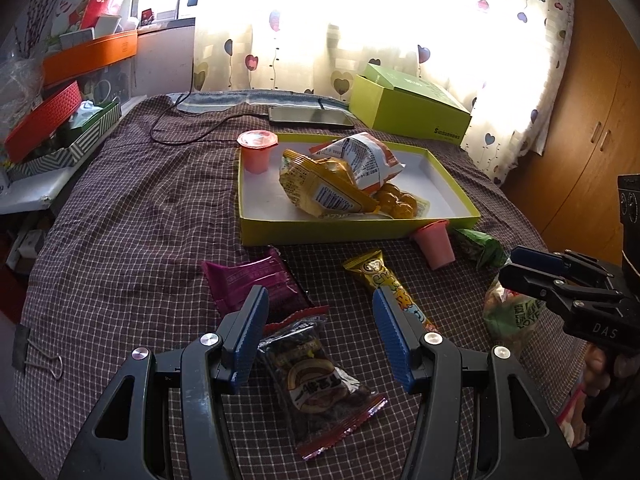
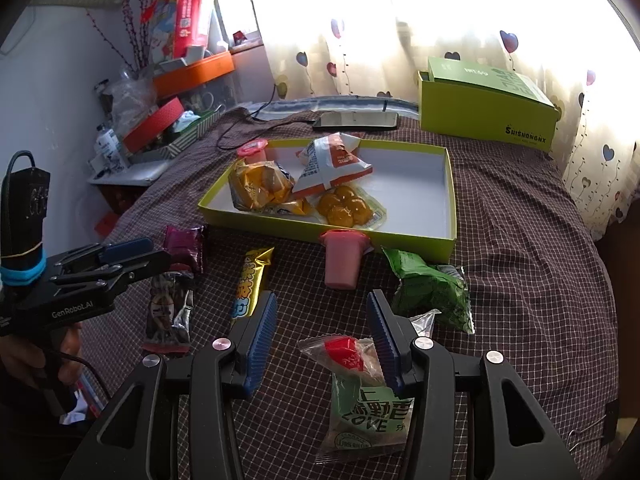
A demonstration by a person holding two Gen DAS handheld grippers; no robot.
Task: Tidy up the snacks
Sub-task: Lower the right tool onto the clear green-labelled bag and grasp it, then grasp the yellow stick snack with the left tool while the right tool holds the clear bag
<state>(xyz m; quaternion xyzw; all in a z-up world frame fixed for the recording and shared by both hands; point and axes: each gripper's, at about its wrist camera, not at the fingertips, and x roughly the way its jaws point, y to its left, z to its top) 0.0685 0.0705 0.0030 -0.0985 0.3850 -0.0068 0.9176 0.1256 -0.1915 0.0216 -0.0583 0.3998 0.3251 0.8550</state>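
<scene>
A shallow yellow-green tray [image 1: 352, 234] [image 2: 451, 196] on the checked cloth holds several snack bags and a pink jelly cup [image 1: 258, 152]. My left gripper [image 1: 320, 320] is open above a dark snack packet [image 1: 316, 380], with a magenta packet [image 1: 256, 284] and a gold bar [image 1: 384, 280] beside it. My right gripper [image 2: 322, 320] is open over a green-and-clear packet [image 2: 360, 396]. An upturned pink cup [image 2: 342, 258], a green bag [image 2: 432, 288] and the gold bar [image 2: 252, 280] lie ahead of it.
A closed green box [image 2: 488, 108] and a phone [image 2: 356, 120] with a cable lie beyond the tray. A cluttered shelf with red and orange boxes [image 1: 60, 120] stands at the left. A wooden cabinet [image 1: 592, 100] is at the right.
</scene>
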